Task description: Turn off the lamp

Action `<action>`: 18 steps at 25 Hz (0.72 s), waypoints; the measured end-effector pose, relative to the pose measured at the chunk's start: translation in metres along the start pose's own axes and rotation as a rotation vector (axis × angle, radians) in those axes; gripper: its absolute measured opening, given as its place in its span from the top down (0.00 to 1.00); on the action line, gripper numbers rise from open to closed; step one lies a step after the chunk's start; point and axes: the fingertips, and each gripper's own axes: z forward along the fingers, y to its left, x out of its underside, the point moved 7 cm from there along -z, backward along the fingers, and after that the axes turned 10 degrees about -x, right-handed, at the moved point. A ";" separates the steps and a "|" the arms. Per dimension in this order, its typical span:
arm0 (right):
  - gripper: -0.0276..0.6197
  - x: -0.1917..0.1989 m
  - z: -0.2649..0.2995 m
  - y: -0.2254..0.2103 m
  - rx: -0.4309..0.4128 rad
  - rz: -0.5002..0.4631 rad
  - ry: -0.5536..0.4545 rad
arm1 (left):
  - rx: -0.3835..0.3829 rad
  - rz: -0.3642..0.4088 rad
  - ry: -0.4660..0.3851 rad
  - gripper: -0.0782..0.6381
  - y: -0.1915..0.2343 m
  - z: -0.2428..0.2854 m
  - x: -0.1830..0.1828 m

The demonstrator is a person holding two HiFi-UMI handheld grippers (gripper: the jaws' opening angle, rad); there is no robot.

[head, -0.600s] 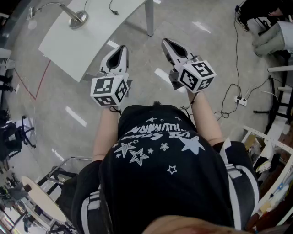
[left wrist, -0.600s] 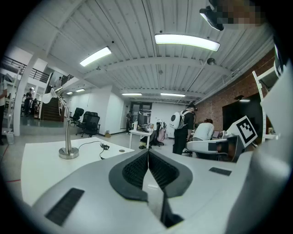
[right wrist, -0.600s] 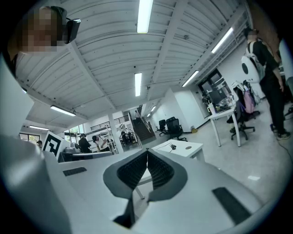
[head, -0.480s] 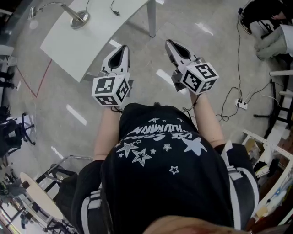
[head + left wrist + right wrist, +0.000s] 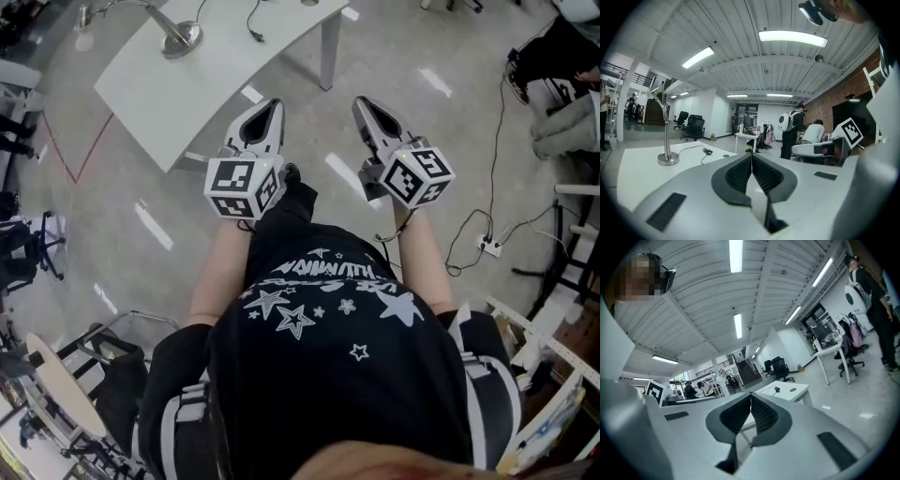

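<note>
1. The grey floor (image 5: 309,159) takes up most of my head view; cables and a power strip (image 5: 489,247) lie on it at the right.
2. A white table (image 5: 187,89) stands ahead and to the left of me, beyond both grippers and not touched by either.
3. My own torso, in a black shirt (image 5: 328,356) with white stars, fills the lower part of that view, both forearms stretched forward.
4. The left gripper (image 5: 273,105) is held out over the floor near the table's front edge. Its own view shows the jaws pressed together with nothing between them (image 5: 751,155).
5. The right gripper (image 5: 362,101) sits beside it, apart from it and roughly level. Its jaws are also closed on nothing (image 5: 750,394).
6. The lamp (image 5: 181,37) stands on the far left part of the table, well away from both grippers. In the left gripper view it rises upright from a round metal base (image 5: 668,158).
7. A thin black cable (image 5: 253,21) lies on the tabletop to the lamp's right.
</note>
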 end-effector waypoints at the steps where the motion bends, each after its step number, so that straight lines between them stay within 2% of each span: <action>1: 0.95 -0.001 0.005 -0.004 0.001 0.000 0.004 | 0.001 0.000 -0.001 0.87 0.003 0.007 0.000; 12: 0.95 -0.040 0.071 -0.064 0.035 -0.017 0.000 | 0.037 -0.010 -0.004 0.87 0.037 0.104 -0.016; 18: 0.95 -0.056 0.124 -0.096 0.039 -0.020 0.027 | 0.042 -0.014 0.012 0.87 0.069 0.156 -0.026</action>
